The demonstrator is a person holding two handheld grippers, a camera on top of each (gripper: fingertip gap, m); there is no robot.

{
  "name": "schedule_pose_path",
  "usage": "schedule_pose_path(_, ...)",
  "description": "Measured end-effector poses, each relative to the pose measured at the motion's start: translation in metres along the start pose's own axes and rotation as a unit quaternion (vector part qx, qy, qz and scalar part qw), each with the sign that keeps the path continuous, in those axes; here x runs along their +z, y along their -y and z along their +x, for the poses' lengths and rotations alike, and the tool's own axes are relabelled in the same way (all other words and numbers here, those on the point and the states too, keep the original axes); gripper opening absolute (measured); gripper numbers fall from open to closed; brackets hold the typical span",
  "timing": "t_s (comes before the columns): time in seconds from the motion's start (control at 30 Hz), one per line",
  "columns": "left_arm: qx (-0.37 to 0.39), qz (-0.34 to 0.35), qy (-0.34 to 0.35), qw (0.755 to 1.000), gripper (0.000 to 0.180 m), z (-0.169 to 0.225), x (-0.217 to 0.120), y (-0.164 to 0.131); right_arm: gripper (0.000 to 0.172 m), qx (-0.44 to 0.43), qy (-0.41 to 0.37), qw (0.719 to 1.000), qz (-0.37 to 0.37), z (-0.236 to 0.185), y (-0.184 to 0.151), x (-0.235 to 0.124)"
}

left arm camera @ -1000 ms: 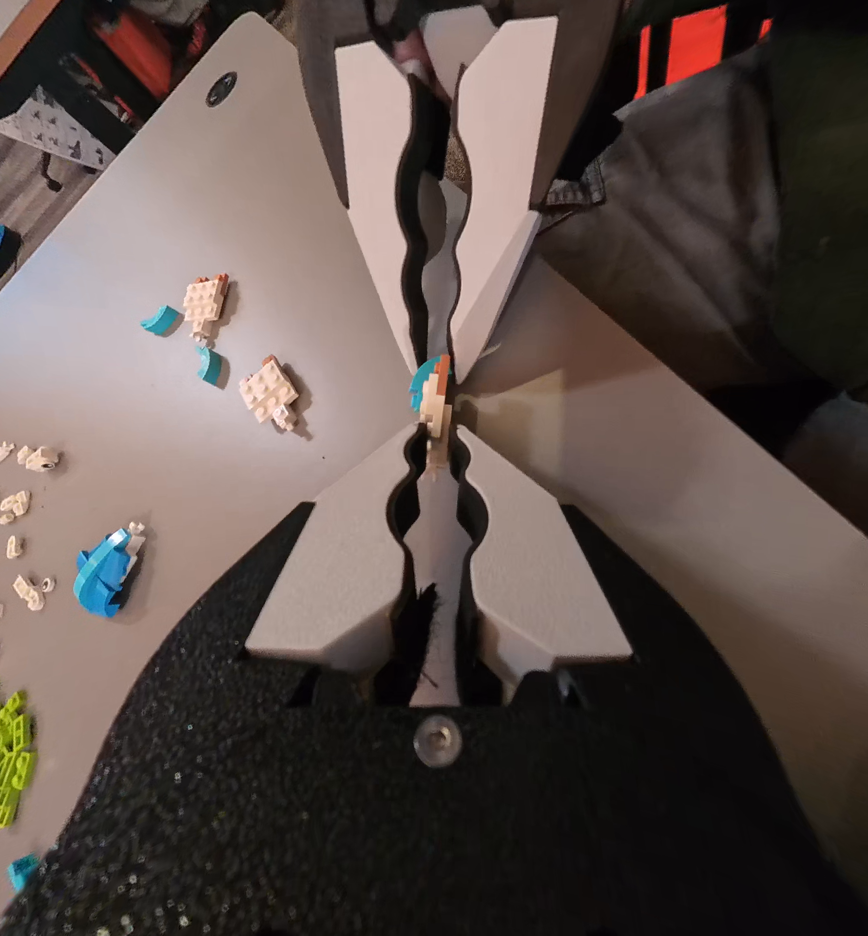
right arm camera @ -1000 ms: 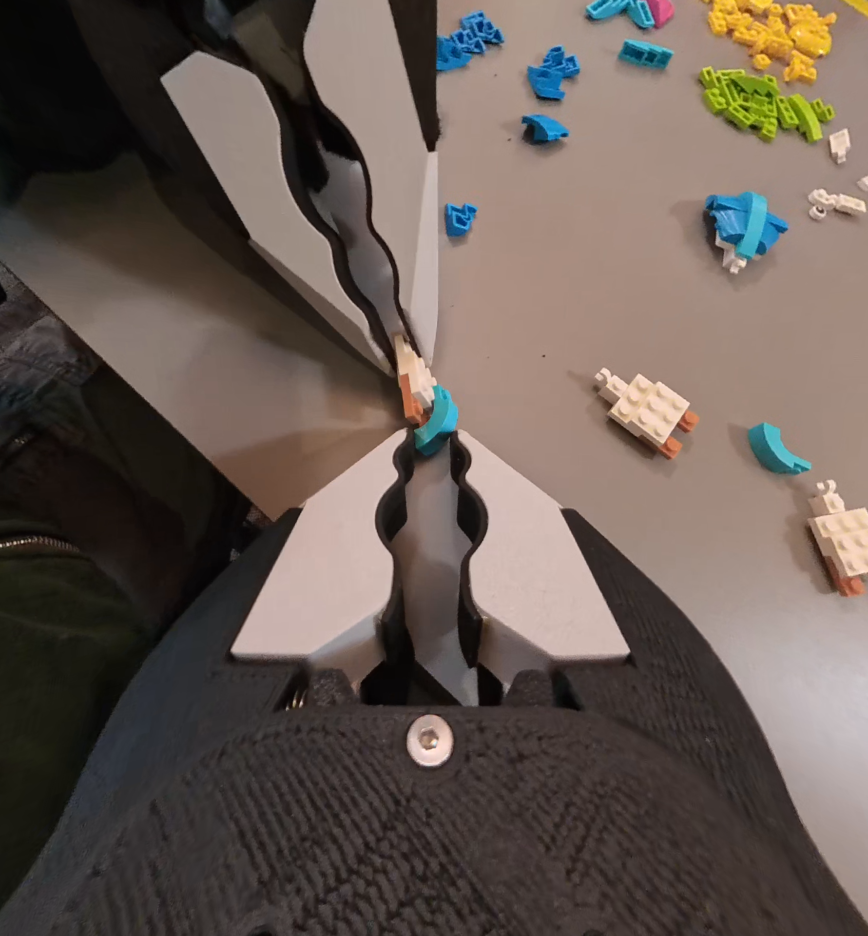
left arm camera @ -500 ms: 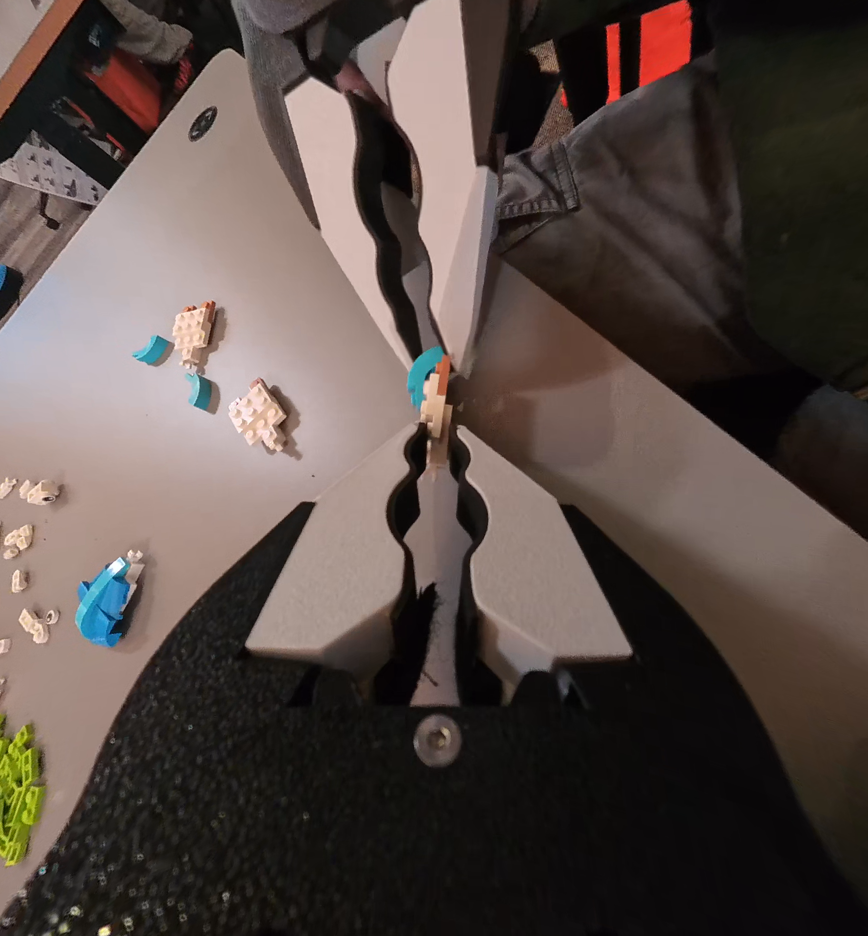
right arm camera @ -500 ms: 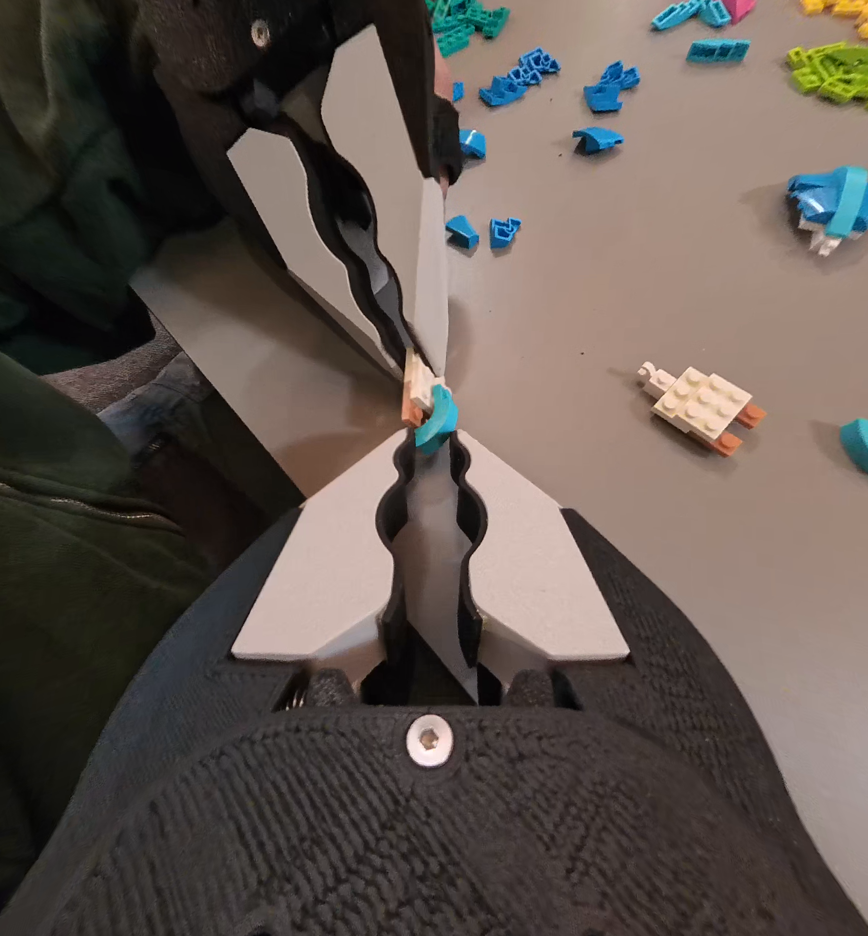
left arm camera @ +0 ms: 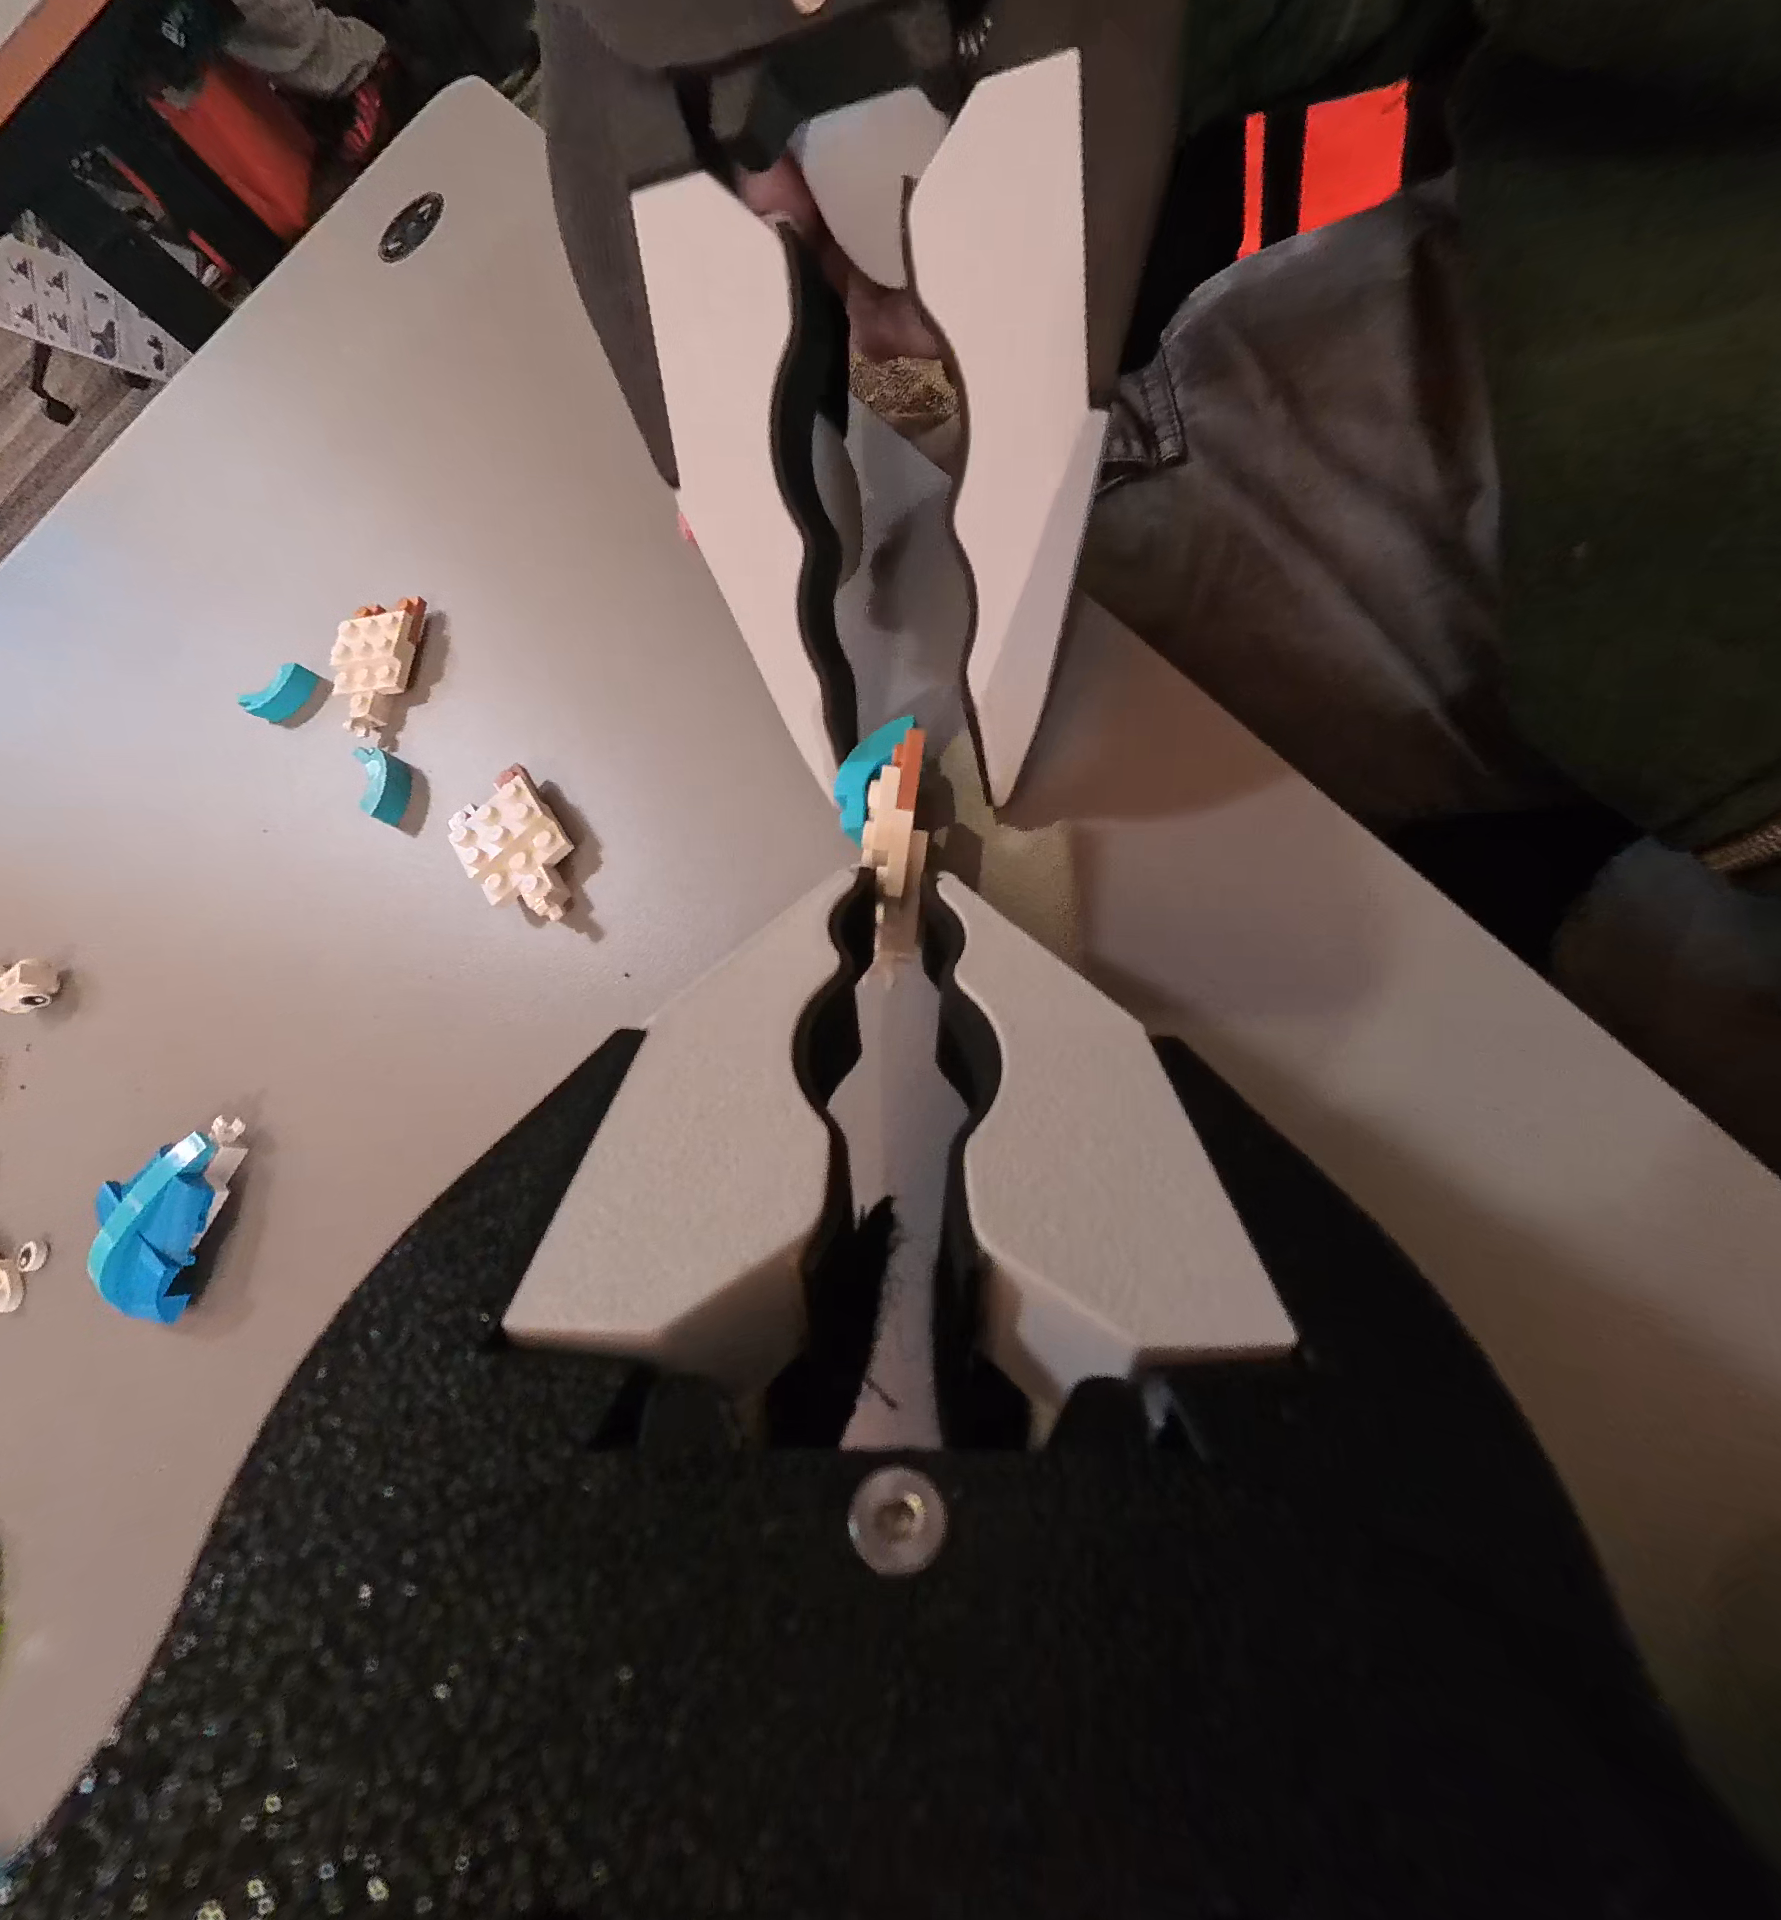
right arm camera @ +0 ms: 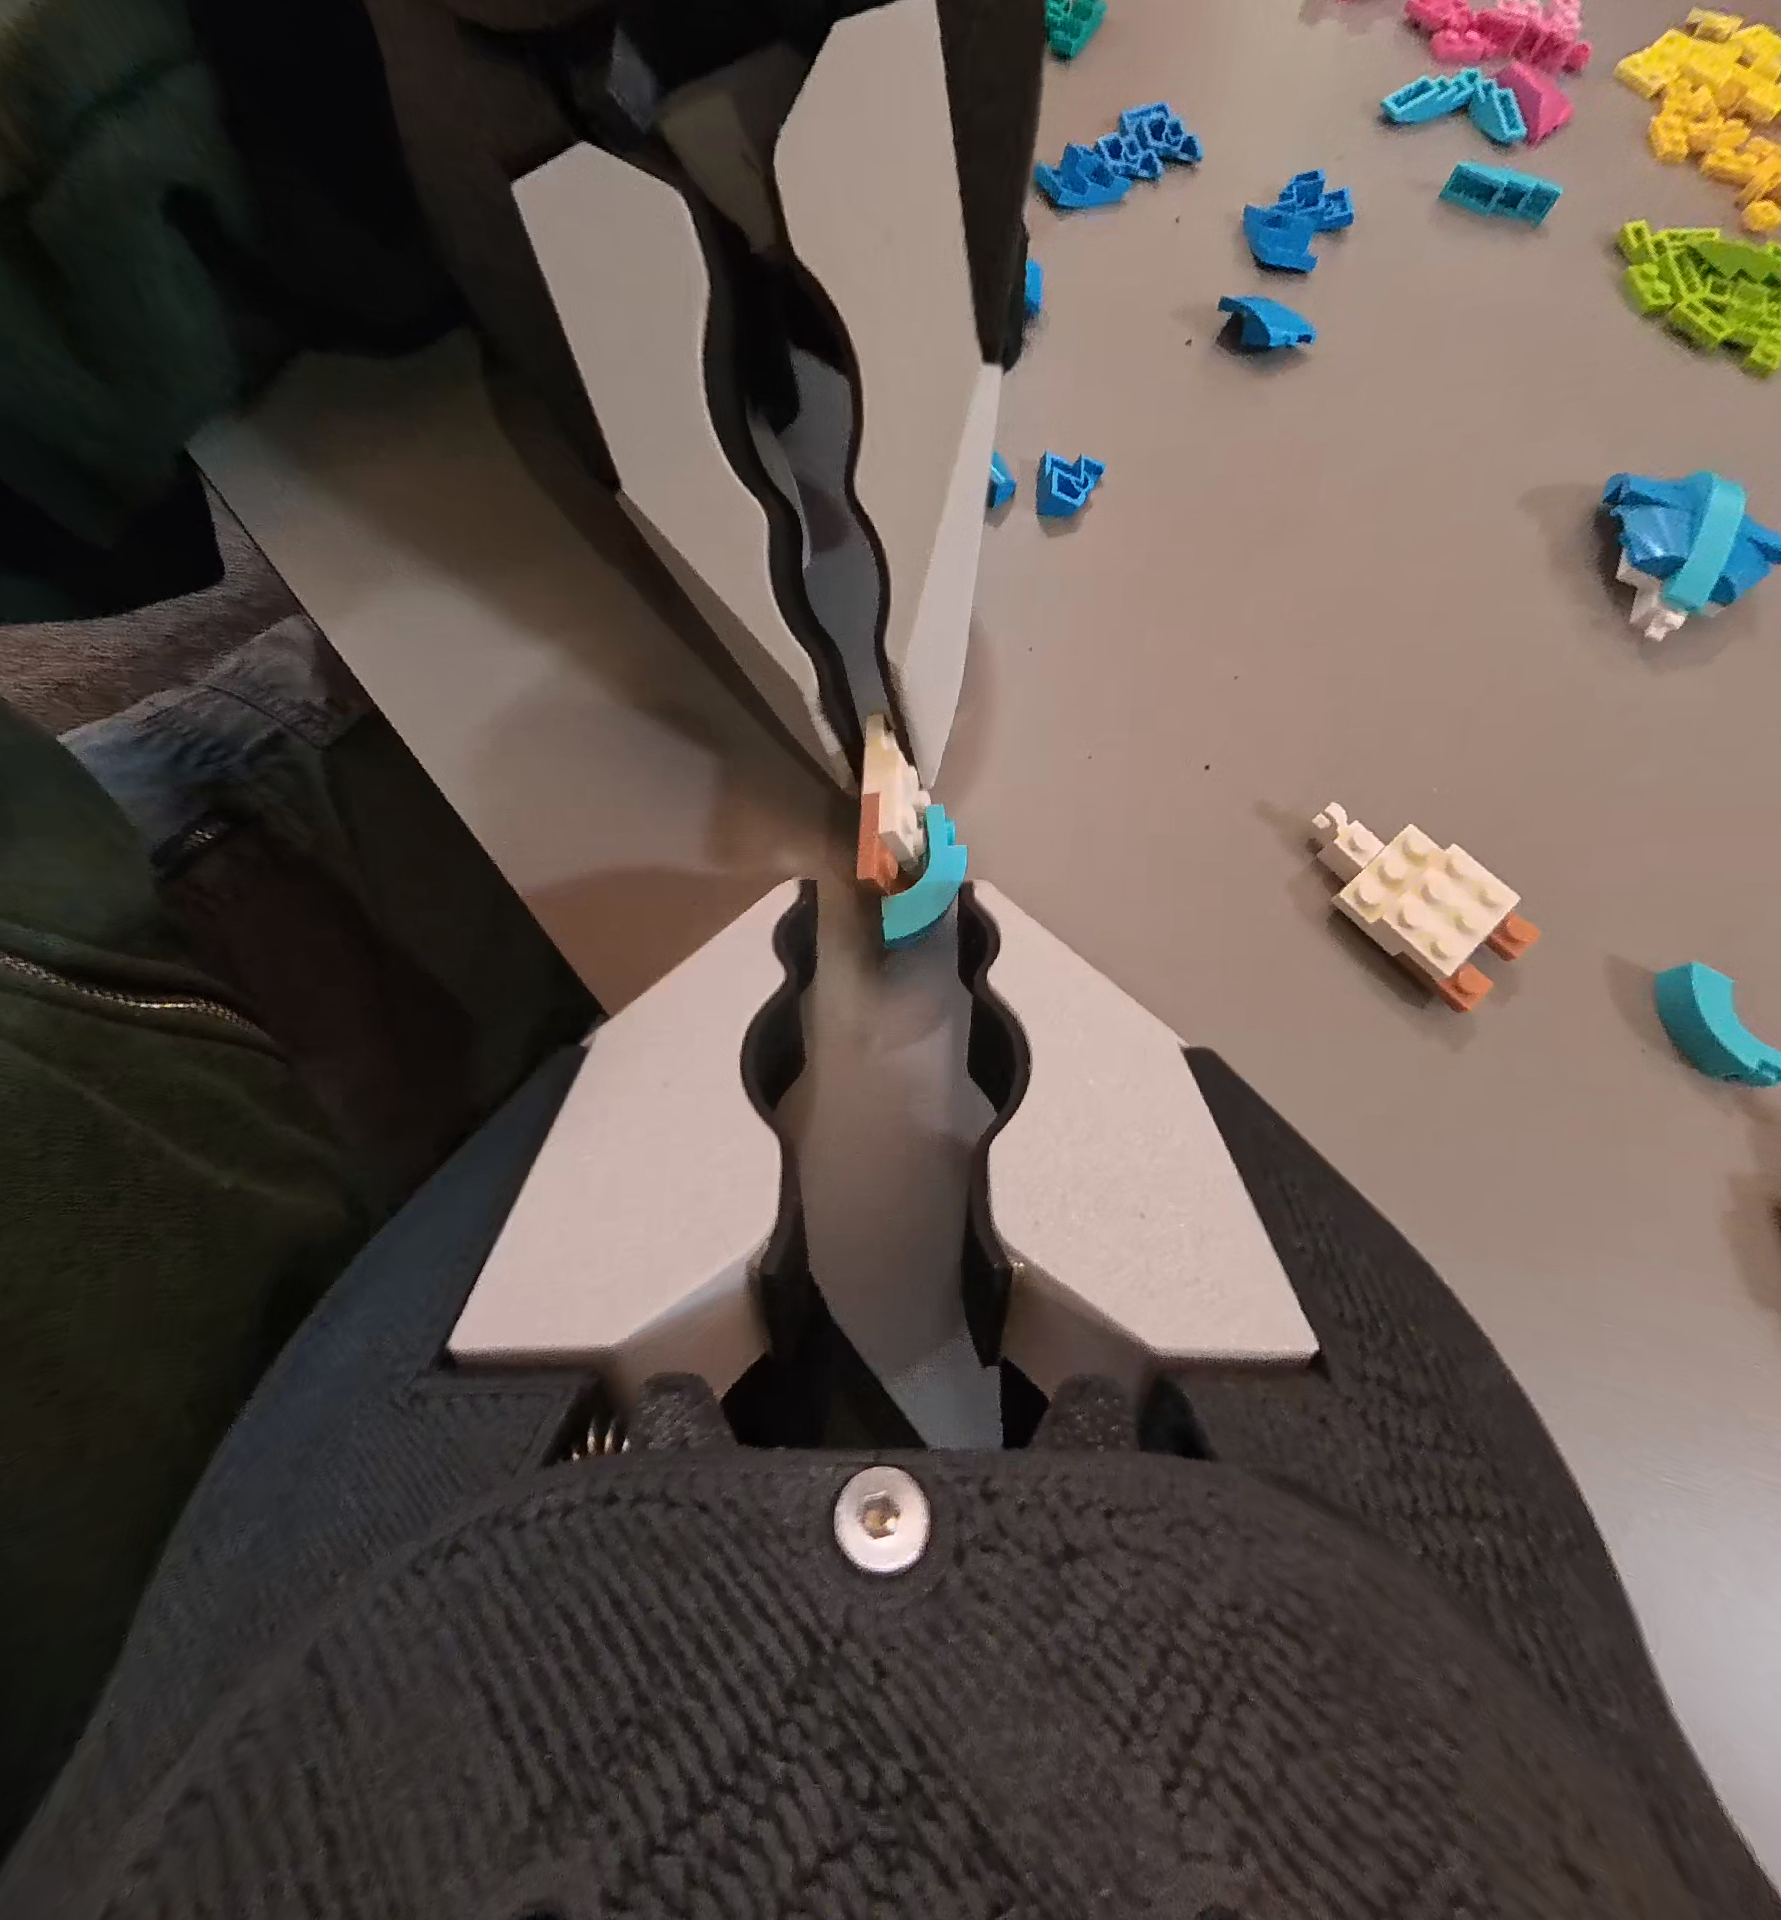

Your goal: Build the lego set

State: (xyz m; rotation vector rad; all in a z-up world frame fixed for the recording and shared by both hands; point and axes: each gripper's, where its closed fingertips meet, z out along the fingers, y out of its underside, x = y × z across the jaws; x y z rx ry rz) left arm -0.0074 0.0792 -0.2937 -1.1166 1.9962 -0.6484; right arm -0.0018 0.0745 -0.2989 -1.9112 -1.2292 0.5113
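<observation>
The broad grey table [right arm camera: 1281, 727] stretched under everything, its near edge running past a person's dark green jacket [right arm camera: 86, 1195] and grey trousers [left arm camera: 1281, 468]. Out on it sat heaps of loose plastic bricks: a lime-green pile [right arm camera: 1738, 296], a yellow pile [right arm camera: 1738, 114], and scattered blue pieces [right arm camera: 1281, 223]. Closer in lay a built blue brick figure with a teal band [right arm camera: 1686, 545], then a flat cream brick body with two brown feet [right arm camera: 1421, 899] and a loose teal curved brick [right arm camera: 1712, 1023] just beside it; a second cream body [left arm camera: 512, 836] rested near another teal arch [left arm camera: 387, 784]. My left claw [left arm camera: 896, 894] was pinched narrow on the cream end of a small cream-and-brown brick assembly [left arm camera: 891, 831], both tips pressing its sides, held up above the table edge. My right claw [right arm camera: 891, 904] met it tip to tip from the opposite side, standing a little wider, and from its own camera daylight showed on both sides of the small teal arched brick [right arm camera: 922, 883] stuck to the assembly's far end, its right finger [right arm camera: 979, 914] just beside the arch but apart from it, so that claw gripped nothing.
</observation>
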Motion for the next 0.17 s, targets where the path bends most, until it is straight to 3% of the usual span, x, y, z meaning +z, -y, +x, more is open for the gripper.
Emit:
schedule_pose_path(0.03,-0.001,0.000,0.000,1.000,0.006,0.0000,0.0002,0.0001,0.027,-0.008,-0.006,1.000,0.000,0.0005,0.0008,0.0004)
schedule_pose_path(0.17,-0.004,-0.002,0.000,1.000,0.006,0.0000,0.0004,0.0002,0.028,-0.034,-0.021,0.999,-0.002,0.0007,0.0046,0.0021)
